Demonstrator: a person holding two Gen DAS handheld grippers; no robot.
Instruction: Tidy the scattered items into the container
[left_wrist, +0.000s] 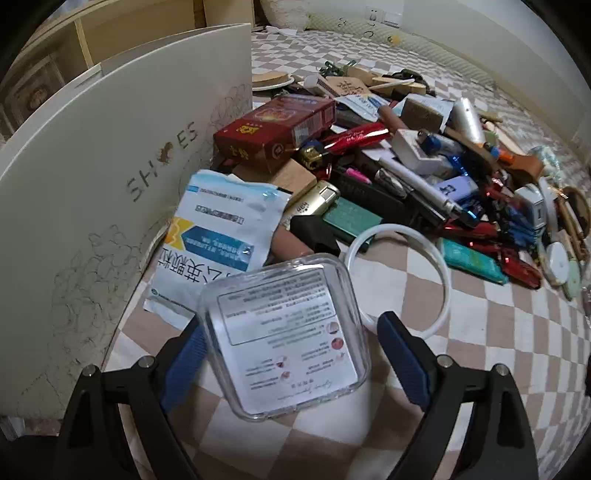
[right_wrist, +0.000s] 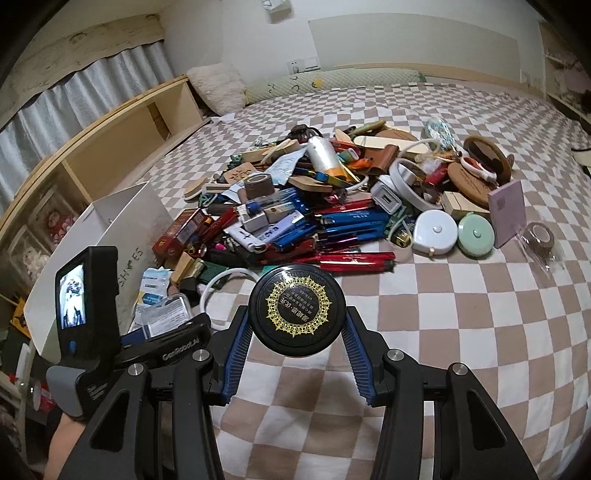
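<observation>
Indoor light, moderate and even, slightly cool; no hard source visible. Both fisheye views bend straight lines strongly, with black vignette at the corners. Soft shadow lies on the checkered bedspread under the right gripper. Glare streaks the clear plastic case between the left gripper's fingers. Far edges smear; the pile stays fairly sharp.

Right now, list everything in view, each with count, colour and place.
shoe box: one, white, left of the pile
clutter pile: many, mixed colours, mid bedspread
red carton: one, red, beside the box
sachet: one, white and blue, by the box
ring: one, white, on the bedspread
clear case: one, transparent, between the open left gripper fingers
round tin: one, black and gold, clamped in the right gripper
</observation>
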